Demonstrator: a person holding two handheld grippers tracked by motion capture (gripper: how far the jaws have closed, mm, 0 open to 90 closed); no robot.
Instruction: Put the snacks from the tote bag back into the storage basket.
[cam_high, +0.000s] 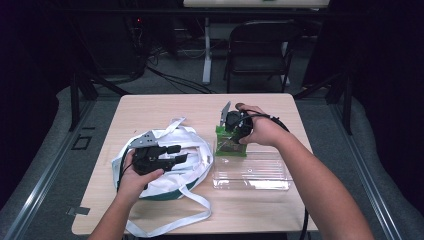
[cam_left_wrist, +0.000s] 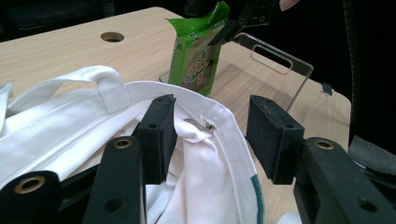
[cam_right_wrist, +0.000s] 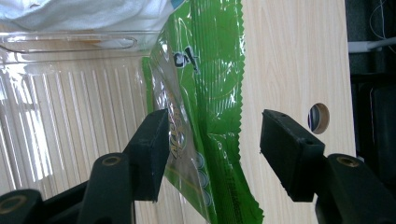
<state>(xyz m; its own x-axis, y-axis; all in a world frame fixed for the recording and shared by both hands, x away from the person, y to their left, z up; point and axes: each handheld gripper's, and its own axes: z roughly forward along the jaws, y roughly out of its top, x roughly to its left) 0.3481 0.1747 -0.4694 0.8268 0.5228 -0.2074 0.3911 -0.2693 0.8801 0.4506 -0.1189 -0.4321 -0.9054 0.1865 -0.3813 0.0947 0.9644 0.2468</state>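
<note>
High view: light wood-grain table (cam_high: 165, 107) with a white fabric tote bag (cam_high: 192, 150) with long straps lying on its left half. The left gripper (cam_high: 176, 154), held in the person's left hand (cam_high: 134, 180), sits over the bag, jaws pointing right and apart. Right of the bag, a clear plastic tray (cam_high: 252, 175) lies flat near the front right. A green crinkly snack packet (cam_high: 230, 142) stands at the tray's far left end. The right gripper (cam_high: 231, 131), in the right hand (cam_high: 262, 131), is on top of the packet; jaw state can't be read from here. A dark folding chair (cam_high: 260, 47) stands behind the table.

Left gripper view: jaws wide apart, clamped on nothing. Left pad (cam_left_wrist: 159, 137) rests just inside the white bag's (cam_left_wrist: 205, 172) opening, the hemmed rim runs between the two pads, right pad is outside it. Beyond the bag the green packet (cam_left_wrist: 194, 60) stands upright at the near end of the clear tray (cam_left_wrist: 275, 60), with the other gripper's black jaw at its top edge. Round cable hole (cam_left_wrist: 112, 36) in the tabletop further off.

Right gripper view: jaws apart, straddling the green packet (cam_right_wrist: 210, 93). One pad overlaps the packet's face; contact can't be told. The other pad is clear of the serrated edge, over bare table (cam_right_wrist: 289, 56). Ribbed clear tray (cam_right_wrist: 70, 102) lies to one side, white bag (cam_right_wrist: 84, 11) past it. Cable hole (cam_right_wrist: 318, 118) by the far pad.
</note>
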